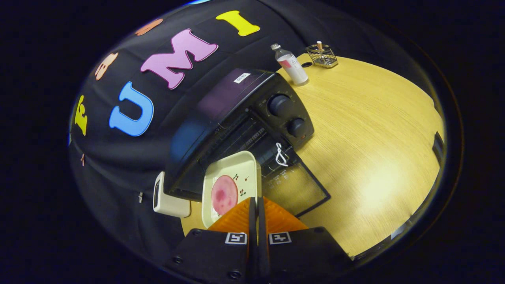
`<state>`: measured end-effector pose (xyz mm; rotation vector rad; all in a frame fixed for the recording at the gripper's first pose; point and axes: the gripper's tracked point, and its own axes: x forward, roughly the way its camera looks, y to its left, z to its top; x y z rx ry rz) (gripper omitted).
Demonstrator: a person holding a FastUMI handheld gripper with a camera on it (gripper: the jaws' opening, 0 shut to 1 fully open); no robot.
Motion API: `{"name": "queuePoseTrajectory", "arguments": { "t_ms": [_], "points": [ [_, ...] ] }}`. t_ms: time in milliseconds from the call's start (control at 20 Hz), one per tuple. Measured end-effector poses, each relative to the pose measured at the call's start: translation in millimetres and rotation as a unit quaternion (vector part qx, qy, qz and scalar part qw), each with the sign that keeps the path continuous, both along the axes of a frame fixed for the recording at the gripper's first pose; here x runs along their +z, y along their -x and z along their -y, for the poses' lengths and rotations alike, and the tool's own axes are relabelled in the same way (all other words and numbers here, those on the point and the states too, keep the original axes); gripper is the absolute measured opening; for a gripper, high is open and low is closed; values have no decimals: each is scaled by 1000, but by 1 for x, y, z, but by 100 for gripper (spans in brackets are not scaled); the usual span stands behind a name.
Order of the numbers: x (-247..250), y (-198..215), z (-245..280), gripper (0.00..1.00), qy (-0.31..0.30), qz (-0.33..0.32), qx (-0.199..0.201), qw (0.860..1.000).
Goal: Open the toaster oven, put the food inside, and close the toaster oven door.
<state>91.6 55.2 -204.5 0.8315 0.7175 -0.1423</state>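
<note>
The black toaster oven (221, 110) stands on the wooden table with its glass door (300, 189) folded down flat in front of it. A cream square plate (232, 165) carrying a round pink slice of food (224, 195) hangs at the oven's mouth, above the lowered door. My gripper (256, 200) is shut on the plate's near edge, both fingers pressed together on its rim. The plate's far edge reaches into the dark opening, where a wire rack shows faintly.
Two round knobs (279, 104) sit on the oven's panel, and a white tie (281, 154) hangs by the door hinge. A white box (169, 199) stands beside the oven. Beyond the oven on the table (375, 138) are a small bottle (290, 65) and a wire basket (321, 55).
</note>
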Motion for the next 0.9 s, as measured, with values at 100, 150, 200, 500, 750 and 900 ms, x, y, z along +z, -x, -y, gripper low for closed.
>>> {"name": "queuePoseTrajectory", "arguments": {
  "t_ms": [100,150,200,500,750,900],
  "points": [
    [-4,-20,-5,5,1,2,-17,1000],
    [-8,-28,-7,6,5,5,-27,1000],
    [-10,-36,-9,6,5,8,-36,999],
    [-21,-71,-5,6,-15,26,-117,993],
    [-24,-91,-7,6,-23,33,-142,989],
    [-22,-99,-28,13,-49,41,-124,990]
  ]
}}
